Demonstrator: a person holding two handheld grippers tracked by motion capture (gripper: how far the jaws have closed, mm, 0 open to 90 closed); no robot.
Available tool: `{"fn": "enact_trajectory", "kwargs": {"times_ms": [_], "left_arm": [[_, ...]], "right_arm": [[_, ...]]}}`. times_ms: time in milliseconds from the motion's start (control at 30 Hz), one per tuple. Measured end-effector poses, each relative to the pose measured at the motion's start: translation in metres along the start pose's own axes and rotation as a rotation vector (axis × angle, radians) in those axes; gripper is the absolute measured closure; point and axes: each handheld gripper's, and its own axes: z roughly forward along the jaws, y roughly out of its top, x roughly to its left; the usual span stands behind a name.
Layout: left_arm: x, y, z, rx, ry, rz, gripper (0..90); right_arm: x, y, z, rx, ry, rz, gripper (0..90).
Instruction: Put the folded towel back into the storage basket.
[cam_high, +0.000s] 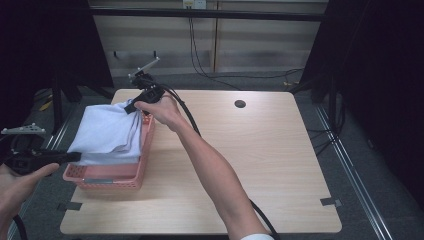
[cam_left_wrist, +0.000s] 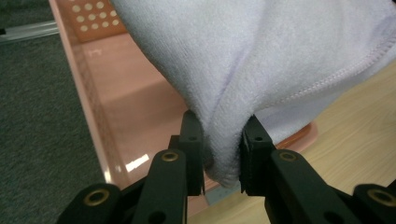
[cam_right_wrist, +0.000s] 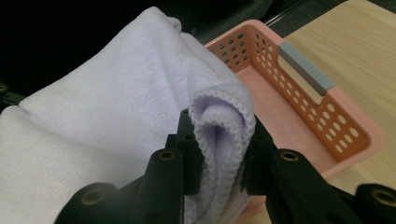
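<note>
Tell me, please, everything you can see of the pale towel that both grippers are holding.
The towel is pale lilac-white terry-like cloth with a stitched hem. It is folded over and hangs stretched above the pink perforated basket at the table's left side. The left gripper pinches a gathered fold at its near end, and the right gripper clamps a bunched hemmed edge at the far end. Whether its underside touches the basket is unclear.
</note>
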Motion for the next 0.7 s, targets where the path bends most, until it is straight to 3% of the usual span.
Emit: {"fn": "enact_trajectory", "kwargs": {"times_ms": [267,700], "left_arm": [[0.014,-0.013,0.010,0.028,0.014,-0.038,74.9],[0.021,-0.025,0.033,0.085,0.022,-0.066,74.6]], "right_arm": [[-0.001,-0.007,0.024,0.018,-0.003,0.020,73.5],[-0.015,-0.022,0.053,0.036,-0.002,0.041,73.5]]}}
